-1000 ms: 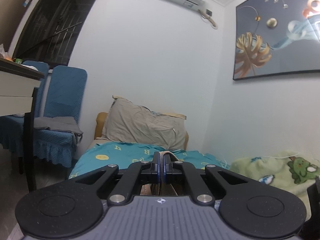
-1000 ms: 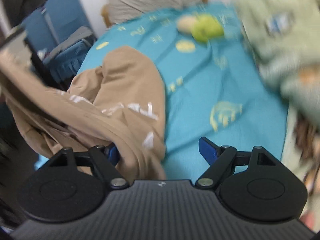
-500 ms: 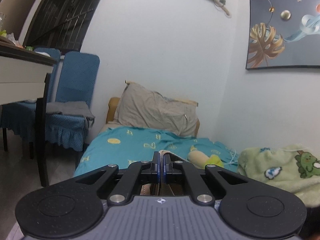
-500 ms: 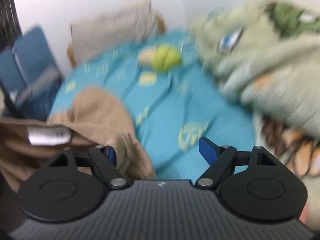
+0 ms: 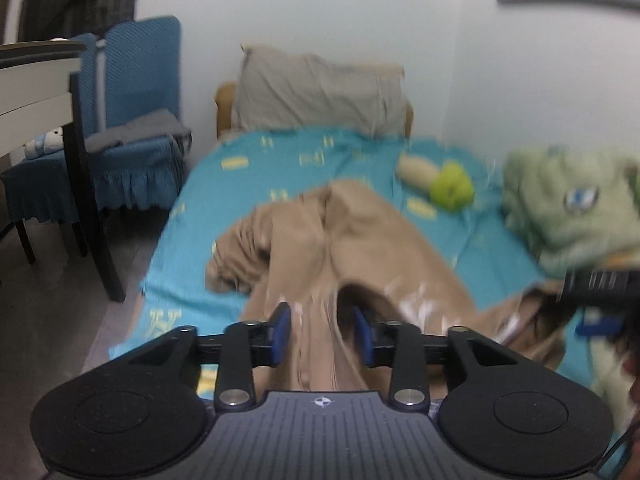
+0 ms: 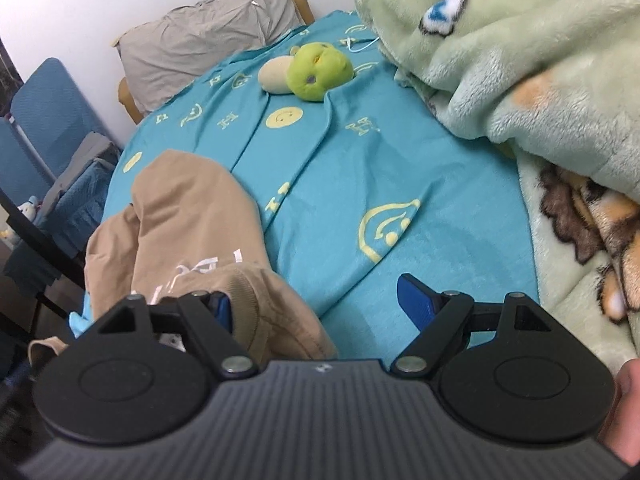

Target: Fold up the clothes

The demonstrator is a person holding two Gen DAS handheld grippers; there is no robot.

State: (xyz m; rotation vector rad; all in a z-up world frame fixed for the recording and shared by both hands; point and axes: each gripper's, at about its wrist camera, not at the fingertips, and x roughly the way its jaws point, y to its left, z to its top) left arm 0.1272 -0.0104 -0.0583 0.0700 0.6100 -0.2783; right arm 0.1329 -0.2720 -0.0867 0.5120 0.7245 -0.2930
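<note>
A tan sweatshirt [image 5: 360,236] with white lettering lies crumpled on the teal bed sheet [image 5: 248,168]. My left gripper [image 5: 322,334] is open, with a fold of the sweatshirt running loose between its blue pads. My right gripper [image 6: 314,306] is open wide low over the sheet [image 6: 360,168]; the sweatshirt's ribbed edge [image 6: 244,292] lies against its left pad and the right pad is over bare sheet. The sweatshirt [image 6: 188,208] spreads toward the bed's left edge. The right gripper [image 5: 596,292] shows blurred at the right of the left wrist view.
A grey pillow [image 5: 320,92] leans at the headboard. A green and cream plush toy [image 6: 312,70] lies mid-bed. A pale green fleece blanket [image 6: 520,60] is heaped on the right. Blue chairs [image 5: 132,120] and a table [image 5: 36,76] stand left of the bed.
My left gripper, shut on the sweatshirt before, has opened and tipped down toward the bed. The sweatshirt has dropped onto the sheet. My right gripper stayed open and swung lower over the bed.
</note>
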